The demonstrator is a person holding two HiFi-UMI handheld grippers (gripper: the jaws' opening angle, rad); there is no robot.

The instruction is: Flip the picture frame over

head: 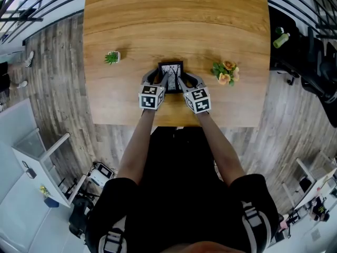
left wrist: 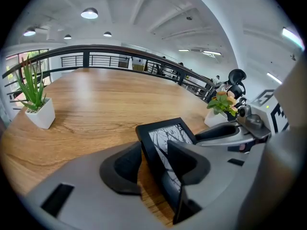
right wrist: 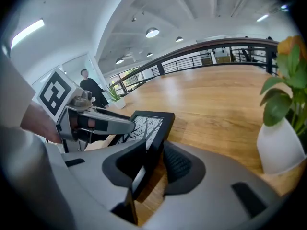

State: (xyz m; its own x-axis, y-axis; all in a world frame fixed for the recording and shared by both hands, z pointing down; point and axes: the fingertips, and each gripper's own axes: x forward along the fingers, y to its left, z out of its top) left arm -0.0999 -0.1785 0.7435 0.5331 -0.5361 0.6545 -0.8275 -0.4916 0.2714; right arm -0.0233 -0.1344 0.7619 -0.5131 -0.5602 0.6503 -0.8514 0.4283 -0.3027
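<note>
Your left gripper (head: 157, 79), farthest left of the flower pot (head: 225, 74), straddles the picture frame (head: 171, 73) with its jaws wide and a gap at the outer pad. The frame lies just left of the pot, picture side up, long axis running away from you. Your right gripper (head: 189, 80), nearest the pot, pinches the frame's right edge. Held on one side only, the frame could twist loose or swing into the pot.

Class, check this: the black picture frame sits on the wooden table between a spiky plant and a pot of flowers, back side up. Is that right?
No. The picture frame has its printed front up, not its back: the head view shows the branch picture. The rest holds.
</note>
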